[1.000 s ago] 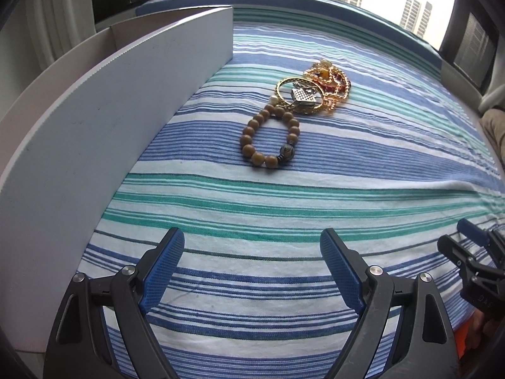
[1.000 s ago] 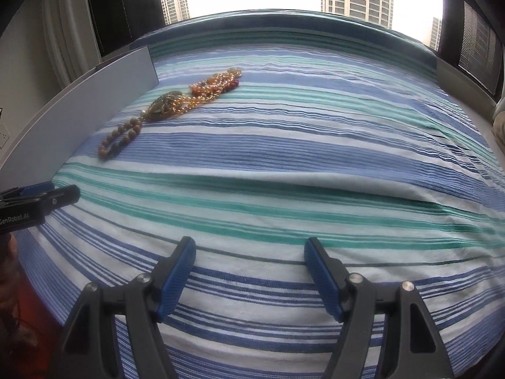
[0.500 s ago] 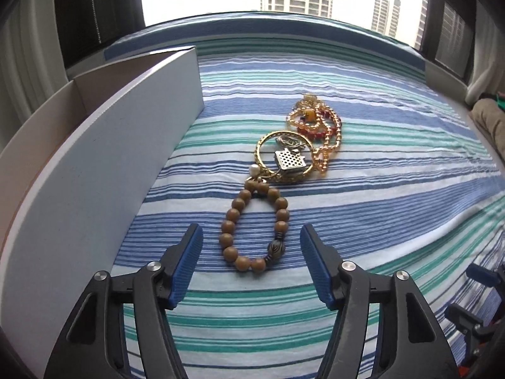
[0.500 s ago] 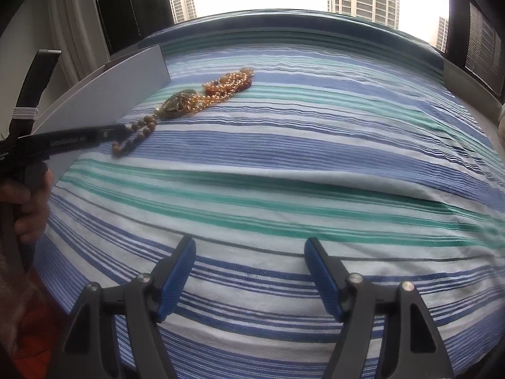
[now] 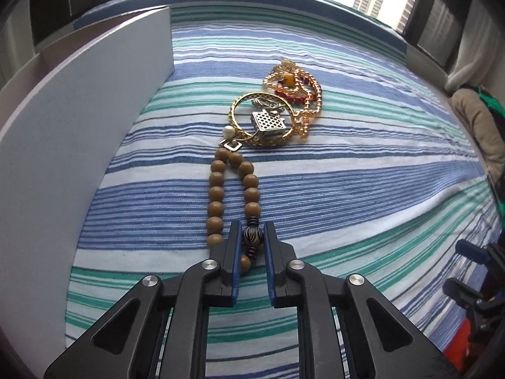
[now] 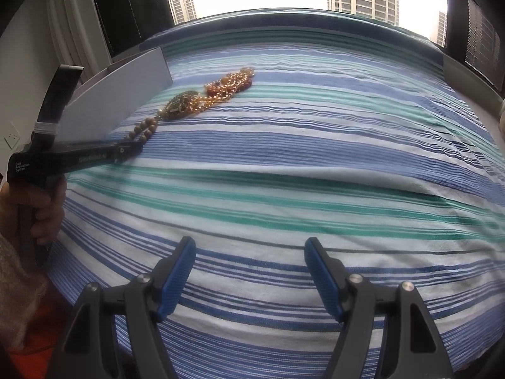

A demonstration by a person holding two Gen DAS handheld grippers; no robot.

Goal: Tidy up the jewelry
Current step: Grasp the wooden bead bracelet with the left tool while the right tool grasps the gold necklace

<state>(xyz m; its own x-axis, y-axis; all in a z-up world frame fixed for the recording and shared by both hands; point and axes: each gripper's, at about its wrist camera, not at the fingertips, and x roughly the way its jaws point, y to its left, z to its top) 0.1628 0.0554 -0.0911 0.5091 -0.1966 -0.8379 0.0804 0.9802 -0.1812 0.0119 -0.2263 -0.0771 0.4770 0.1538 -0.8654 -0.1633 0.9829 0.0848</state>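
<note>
Nearest, the left tongs are closing on the dark carved bead of the wooden bead bracelet, which lies flat on the striped bed cover with that bead between the pads, apparently just touched. The right tongs hang wide apart over bare cover, holding nothing. The pickup looks under way; next comes a lift clear of the gold hoop pendant touching the bracelet's far end, then the beaded chains, probably toward the grey box alongside.
</note>
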